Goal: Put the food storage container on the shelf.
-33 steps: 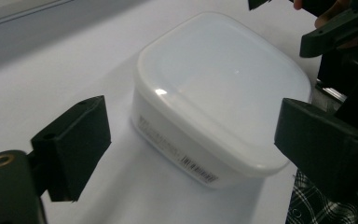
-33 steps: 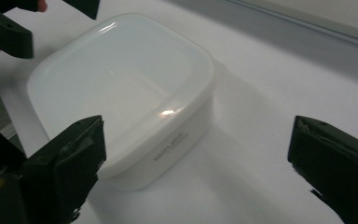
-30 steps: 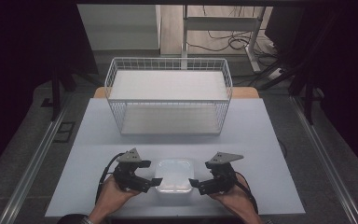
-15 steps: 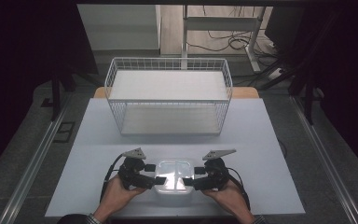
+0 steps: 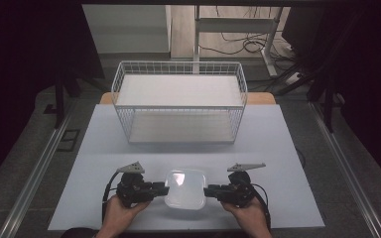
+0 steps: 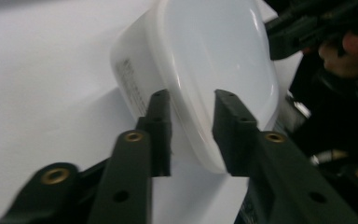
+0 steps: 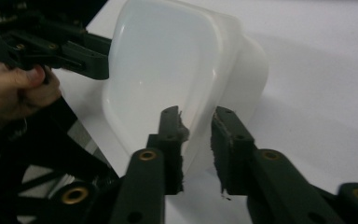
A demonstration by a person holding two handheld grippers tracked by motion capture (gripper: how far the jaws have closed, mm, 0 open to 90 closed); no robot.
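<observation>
White tub [image 5: 185, 188] sits on table [image 5: 278, 148] near front edge, well short of basket [image 5: 178, 101]. Rim straddled by left gripper [image 5: 161, 188] and right gripper [image 5: 209, 191], jaws part-open, grip not confirmed. Slip likely if rim is pinched unevenly.

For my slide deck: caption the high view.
Two hand-held claws, left and right, flank a white lidded tub before a wire basket.
</observation>
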